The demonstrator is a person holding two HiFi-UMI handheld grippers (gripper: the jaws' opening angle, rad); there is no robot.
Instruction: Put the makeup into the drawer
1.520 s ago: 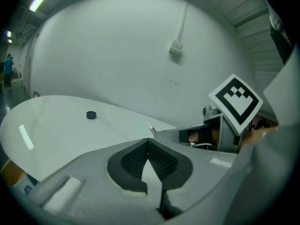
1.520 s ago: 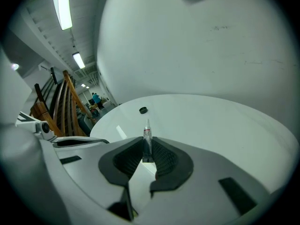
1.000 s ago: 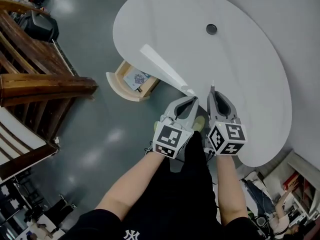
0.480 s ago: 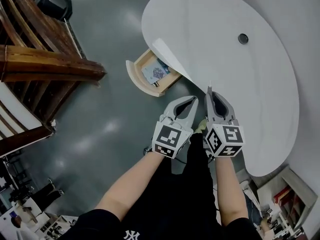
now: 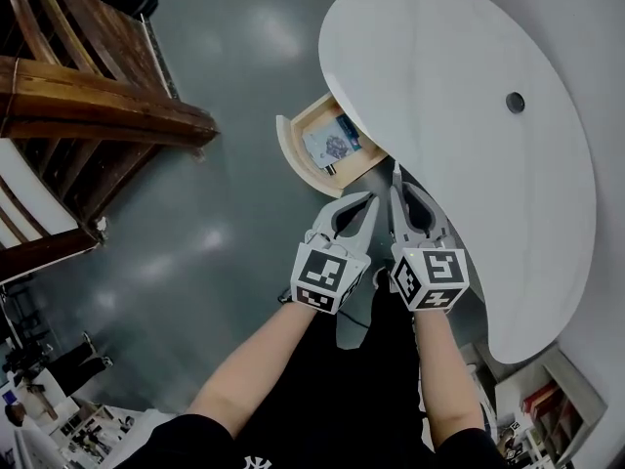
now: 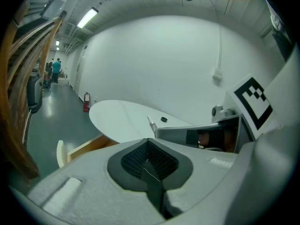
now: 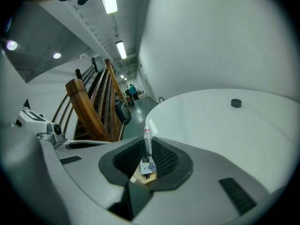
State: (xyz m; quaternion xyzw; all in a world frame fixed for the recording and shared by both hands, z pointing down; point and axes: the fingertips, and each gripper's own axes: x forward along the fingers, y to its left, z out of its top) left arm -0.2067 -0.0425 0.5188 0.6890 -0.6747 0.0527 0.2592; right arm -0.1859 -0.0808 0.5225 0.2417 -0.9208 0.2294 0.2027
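My right gripper (image 5: pixel 397 190) is shut on a thin clear makeup tube (image 5: pixel 395 174) that sticks out past its tips. In the right gripper view the tube (image 7: pixel 147 136) stands upright between the pads of the right gripper (image 7: pixel 147 150). The open wooden drawer (image 5: pixel 293 149) juts from under the white table (image 5: pixel 459 86), just beyond both grippers, with a patterned packet (image 5: pixel 330 147) lying in it. Beside the right one, my left gripper (image 5: pixel 368 199) is shut with nothing in it; its pads (image 6: pixel 140 159) meet. The drawer (image 6: pixel 84 146) shows low at the left in the left gripper view.
A small black round cap (image 5: pixel 515 102) sits on the table top. Wooden stair rails (image 5: pixel 98 115) stand to the left across the grey floor (image 5: pixel 195 242). Shelves (image 5: pixel 542 399) show at the lower right. People stand far down the corridor (image 7: pixel 131 90).
Both grippers have travelled together along the table edge toward the drawer, which now lies right in front of their tips. The tube stays gripped in the right gripper.
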